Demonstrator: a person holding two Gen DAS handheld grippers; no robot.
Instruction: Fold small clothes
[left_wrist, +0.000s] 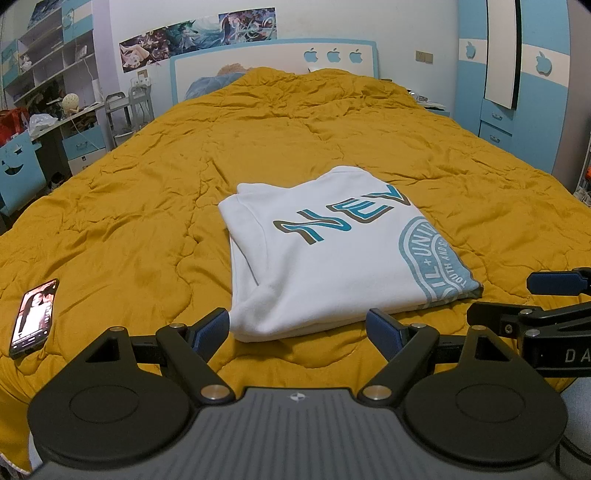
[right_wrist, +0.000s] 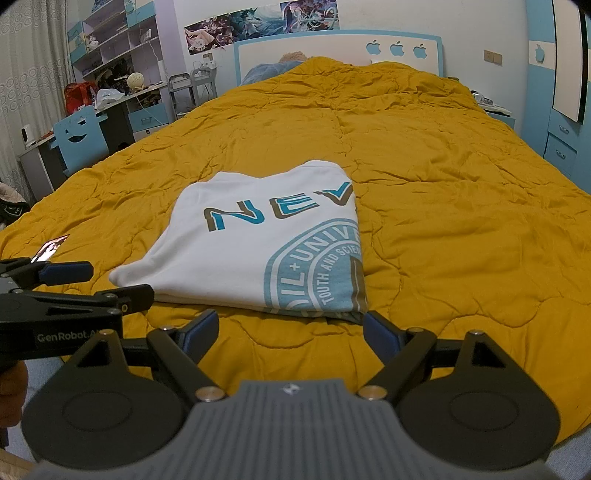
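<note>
Mustard quilt (left_wrist: 147, 192): folded shirt (left_wrist: 325, 258) just beyond both spread, empty tools.

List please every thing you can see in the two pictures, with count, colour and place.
T-shirt: one, white with blue print, folded, on the quilt near the grippers.
Quilt: one, mustard yellow, covering the bed.
Phone: one, dark, screen lit, on the quilt left of the T-shirt.
Headboard: one, white and blue, far end.
Posters: a row, multicoloured, on the wall above the headboard.
Chair: one, blue, by the desk at left.
Left gripper: one, black with blue pads, open.
Right gripper: one, same colours, open.
</note>
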